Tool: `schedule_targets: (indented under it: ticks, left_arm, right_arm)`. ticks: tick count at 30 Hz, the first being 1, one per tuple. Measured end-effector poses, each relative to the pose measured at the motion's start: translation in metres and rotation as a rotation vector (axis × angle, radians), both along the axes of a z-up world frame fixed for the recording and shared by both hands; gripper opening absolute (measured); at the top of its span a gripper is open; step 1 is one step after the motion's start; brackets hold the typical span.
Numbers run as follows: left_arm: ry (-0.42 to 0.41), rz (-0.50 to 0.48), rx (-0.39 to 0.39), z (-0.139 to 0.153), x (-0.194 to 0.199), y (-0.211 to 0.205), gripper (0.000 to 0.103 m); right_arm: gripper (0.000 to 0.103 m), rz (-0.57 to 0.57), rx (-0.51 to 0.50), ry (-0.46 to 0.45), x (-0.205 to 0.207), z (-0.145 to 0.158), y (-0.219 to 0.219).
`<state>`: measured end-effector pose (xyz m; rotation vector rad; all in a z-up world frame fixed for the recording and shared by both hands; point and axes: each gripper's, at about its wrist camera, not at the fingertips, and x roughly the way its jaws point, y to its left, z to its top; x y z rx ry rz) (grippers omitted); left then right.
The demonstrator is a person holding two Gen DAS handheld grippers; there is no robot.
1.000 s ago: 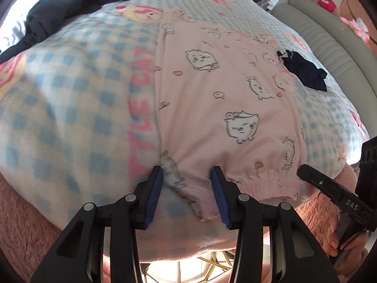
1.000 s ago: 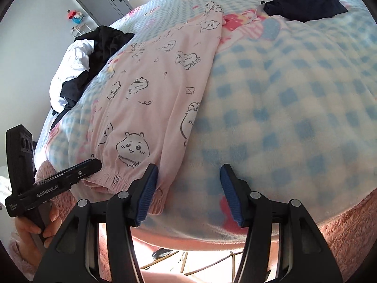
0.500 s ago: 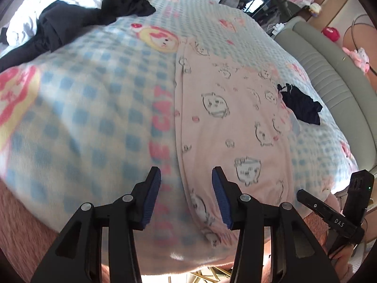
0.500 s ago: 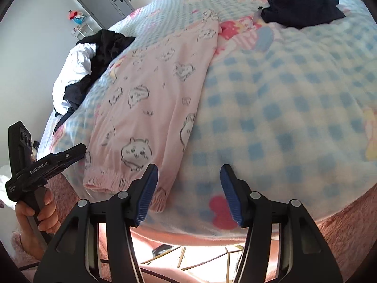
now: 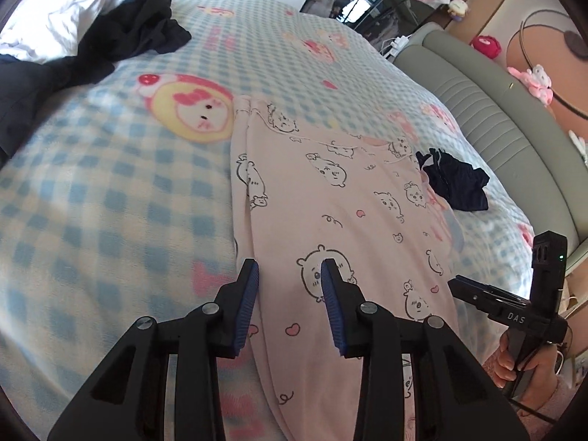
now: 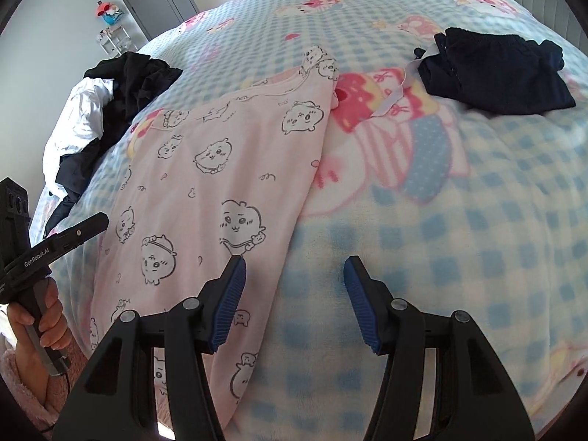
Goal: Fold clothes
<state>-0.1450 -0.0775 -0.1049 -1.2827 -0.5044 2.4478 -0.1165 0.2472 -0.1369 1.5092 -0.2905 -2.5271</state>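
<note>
A pink garment [image 5: 330,202] printed with cartoon animals lies flat and lengthwise on the blue-checked blanket [image 5: 110,183]. My left gripper [image 5: 288,272] hovers over the garment's left edge, its jaws closing. Cloth lies below the gap and the pads do not press on it. In the right wrist view the pink garment [image 6: 220,169] runs away to the upper left. My right gripper [image 6: 294,262] stands open over its right edge, one finger above the cloth, the other above the blanket [image 6: 477,220]. Neither holds anything.
A small folded dark garment [image 5: 455,183] [image 6: 496,73] lies just right of the pink one. A heap of black and white clothes [image 5: 73,29] [image 6: 110,103] sits at the far left. A grey padded headboard [image 5: 496,110] borders the right side. A hand [image 6: 40,316] grips each handle.
Both grippers have moved forward from the garment's elastic hem at the bed's near edge to a spot further up the cloth. The left jaws have narrowed; the right gap is unchanged.
</note>
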Motion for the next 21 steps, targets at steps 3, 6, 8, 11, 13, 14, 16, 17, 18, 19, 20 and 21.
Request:
schedule_targets:
  ticks: [3,6,8,11,13,14,16,17,18,19,20,21]
  left_arm:
    - [-0.024,-0.002,0.023,-0.009,-0.002,0.001,0.038]
    - [-0.081,0.032,0.069,-0.019,-0.006,-0.007,0.039]
    - [-0.088,0.037,0.114,-0.022,-0.005,-0.009,0.038]
    - [-0.094,-0.002,0.176,-0.022,-0.001,-0.007,0.034]
    - [-0.127,0.034,0.16,-0.028,-0.001,-0.012,0.034]
    - [-0.143,0.052,0.154,-0.031,-0.001,-0.014,0.033]
    - [-0.154,0.067,0.206,-0.034,0.0,-0.02,0.033]
    - [-0.148,0.056,0.216,-0.032,0.001,-0.019,0.033]
    - [-0.143,0.035,0.223,-0.031,0.001,-0.016,0.033]
    - [-0.137,0.014,0.23,-0.03,0.001,-0.012,0.032]
    - [-0.134,-0.008,0.248,-0.031,0.0,-0.01,0.031]
    - [-0.131,-0.026,0.279,-0.031,0.0,-0.009,0.031]
  right_arm:
    - [0.058,-0.013,0.004,-0.01,0.002,-0.008,-0.002]
    - [0.058,-0.021,0.01,-0.007,0.01,-0.007,-0.005]
    - [0.058,-0.036,-0.018,-0.001,0.016,-0.002,-0.004]
    - [0.059,-0.047,-0.022,-0.011,0.018,-0.003,-0.004]
    - [0.059,-0.044,-0.007,-0.03,0.017,-0.006,-0.005]
    - [0.059,-0.041,-0.004,-0.038,0.016,-0.007,-0.005]
    - [0.059,-0.038,-0.012,-0.038,0.017,-0.004,-0.005]
    - [0.059,-0.036,-0.012,-0.041,0.016,-0.004,-0.005]
    - [0.059,-0.033,-0.006,-0.044,0.016,-0.004,-0.006]
    - [0.059,-0.029,0.0,-0.047,0.015,-0.006,-0.006]
    - [0.06,-0.027,0.004,-0.05,0.015,-0.007,-0.007]
    - [0.06,-0.025,0.007,-0.054,0.014,-0.009,-0.007]
